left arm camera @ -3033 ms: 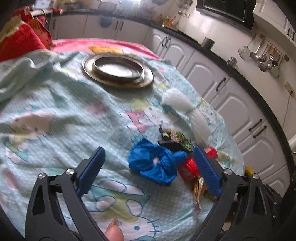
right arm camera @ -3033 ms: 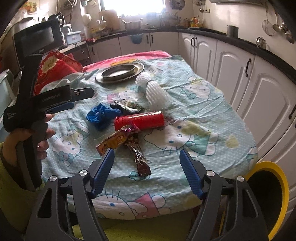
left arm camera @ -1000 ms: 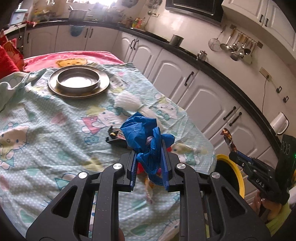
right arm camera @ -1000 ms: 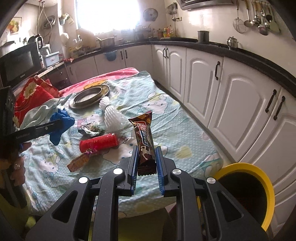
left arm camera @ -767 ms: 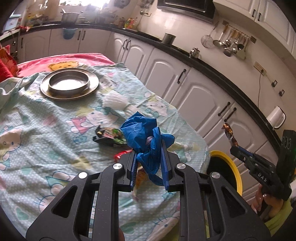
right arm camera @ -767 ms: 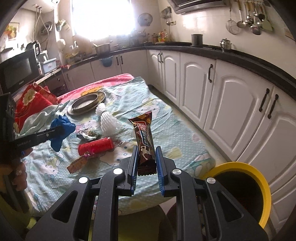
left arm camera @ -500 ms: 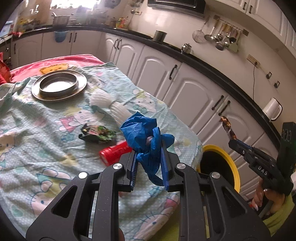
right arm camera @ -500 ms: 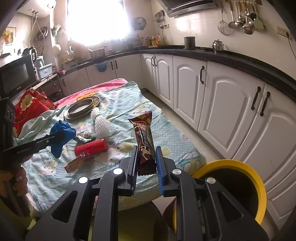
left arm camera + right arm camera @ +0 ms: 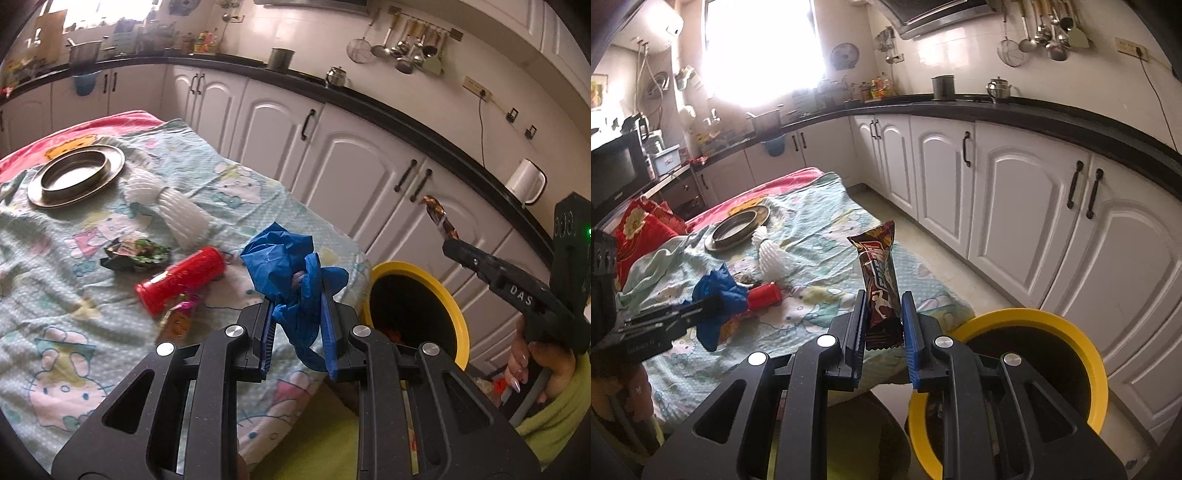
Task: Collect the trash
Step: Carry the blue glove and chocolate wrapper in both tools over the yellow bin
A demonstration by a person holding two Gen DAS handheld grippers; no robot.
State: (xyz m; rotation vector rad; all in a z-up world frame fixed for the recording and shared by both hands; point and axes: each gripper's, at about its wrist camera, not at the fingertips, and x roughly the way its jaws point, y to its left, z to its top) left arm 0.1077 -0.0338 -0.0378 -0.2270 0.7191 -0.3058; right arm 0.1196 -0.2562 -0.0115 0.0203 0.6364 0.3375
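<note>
Fingers point(image 9: 328, 325) pinch blue glove point(image 9: 291, 266); right fingers point(image 9: 910, 332) clamp snack wrapper point(image 9: 881, 284).

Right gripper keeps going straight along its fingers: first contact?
Probably the table edge under the cartoon cloth, just left of the yellow bin; depth unclear. The right gripper grips a snack wrapper.

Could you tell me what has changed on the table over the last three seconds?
Each hand-held gripper closed on trash and lifted it toward the yellow bin: left took the blue bag, right the brown wrapper. The red can, white foam net and plate stayed.
</note>
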